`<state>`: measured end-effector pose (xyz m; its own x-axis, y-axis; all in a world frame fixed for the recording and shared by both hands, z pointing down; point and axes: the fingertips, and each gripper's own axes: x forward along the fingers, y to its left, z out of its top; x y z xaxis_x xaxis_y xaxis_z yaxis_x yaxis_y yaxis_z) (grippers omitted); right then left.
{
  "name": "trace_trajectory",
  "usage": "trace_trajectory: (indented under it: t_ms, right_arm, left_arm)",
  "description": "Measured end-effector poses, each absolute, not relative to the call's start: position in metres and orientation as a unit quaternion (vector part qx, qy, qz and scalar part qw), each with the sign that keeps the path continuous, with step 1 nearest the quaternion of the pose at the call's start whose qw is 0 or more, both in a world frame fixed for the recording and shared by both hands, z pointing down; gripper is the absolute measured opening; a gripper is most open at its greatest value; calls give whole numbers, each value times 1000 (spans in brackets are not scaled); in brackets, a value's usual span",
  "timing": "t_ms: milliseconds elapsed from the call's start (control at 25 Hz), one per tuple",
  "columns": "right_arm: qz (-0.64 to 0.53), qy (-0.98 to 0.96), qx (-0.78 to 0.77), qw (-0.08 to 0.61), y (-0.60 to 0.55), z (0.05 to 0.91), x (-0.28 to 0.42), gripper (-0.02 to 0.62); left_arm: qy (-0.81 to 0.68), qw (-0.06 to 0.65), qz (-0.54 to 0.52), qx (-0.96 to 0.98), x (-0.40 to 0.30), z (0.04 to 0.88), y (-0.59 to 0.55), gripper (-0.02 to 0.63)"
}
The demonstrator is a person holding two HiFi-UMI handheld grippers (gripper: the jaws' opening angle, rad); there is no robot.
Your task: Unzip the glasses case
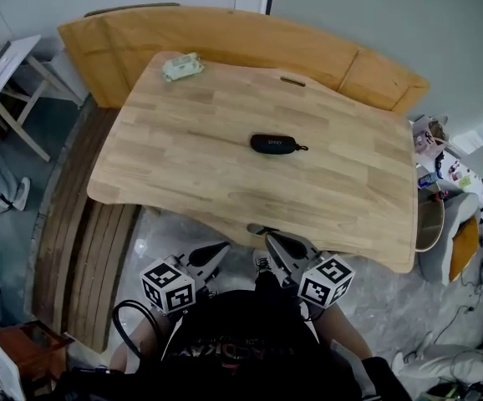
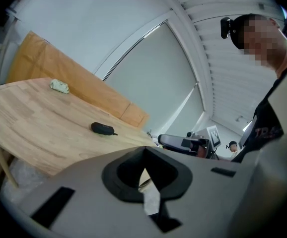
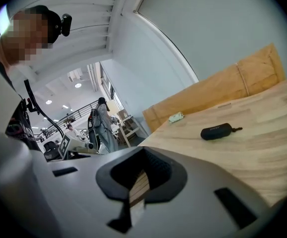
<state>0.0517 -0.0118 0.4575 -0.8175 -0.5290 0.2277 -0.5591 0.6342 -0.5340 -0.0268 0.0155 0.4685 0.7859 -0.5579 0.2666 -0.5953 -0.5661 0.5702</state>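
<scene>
The black glasses case lies closed near the middle of the wooden table, its zipper pull pointing right. It is also in the left gripper view, where the case sits far ahead, and in the right gripper view, where the case is ahead to the right. My left gripper and right gripper hang side by side below the table's near edge, well short of the case. Both are shut with nothing in them, as the left gripper and right gripper show in their own views.
A pale green packet lies at the table's far left corner. A curved wooden bench wraps behind the table and a slatted part runs down its left side. A white side table stands at the left; clutter at the right.
</scene>
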Motion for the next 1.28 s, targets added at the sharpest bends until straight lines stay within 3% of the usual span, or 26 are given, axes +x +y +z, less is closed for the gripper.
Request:
trace_trajectory:
  t_ms: [1040,1280]
  right_arm:
    - [292,-907,287,97,-169,516,130,18]
    - [277,-914,260,145,-214,542,135,72]
  left_arm:
    - [-413,363,21,835,15,486,-55,11]
    - [-450,369,13,813,14,488,-63,10]
